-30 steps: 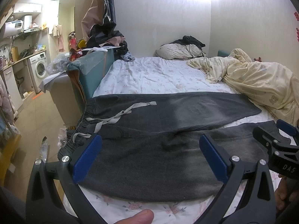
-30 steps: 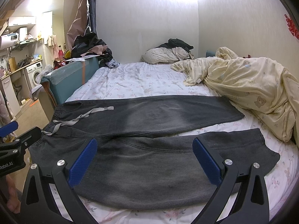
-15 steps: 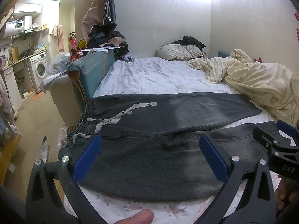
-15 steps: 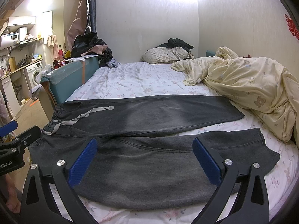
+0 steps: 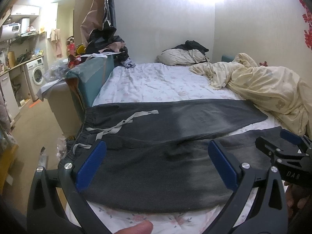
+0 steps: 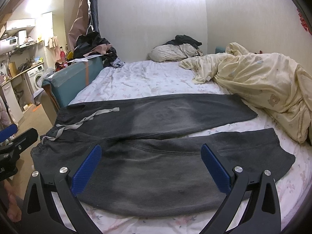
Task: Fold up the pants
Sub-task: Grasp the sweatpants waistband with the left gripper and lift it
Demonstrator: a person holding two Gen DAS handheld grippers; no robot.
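Note:
Dark grey pants (image 5: 167, 156) (image 6: 156, 165) lie spread flat on the floral bed sheet (image 5: 156, 81) (image 6: 148, 81), waistband at the left, both legs running right. A pale drawstring (image 5: 120, 124) (image 6: 87, 119) trails across the upper leg. My left gripper (image 5: 156, 163) hovers open above the near leg, close to the waist end. My right gripper (image 6: 152, 167) is open too, over the middle of the near leg, with nothing between its blue pads (image 6: 214, 167). In the left wrist view the right gripper (image 5: 286, 152) shows at the right edge, and the right wrist view catches the left gripper (image 6: 11, 142) at its left edge.
A crumpled yellow duvet (image 5: 269, 89) (image 6: 263, 81) crowds the bed's right side, touching the far leg's cuff. Pillows (image 5: 183, 56) lie at the head. A teal bedside panel (image 5: 91, 78) heaped with clothes stands left, with floor (image 5: 33, 128) and a washing machine (image 5: 37, 74) beyond.

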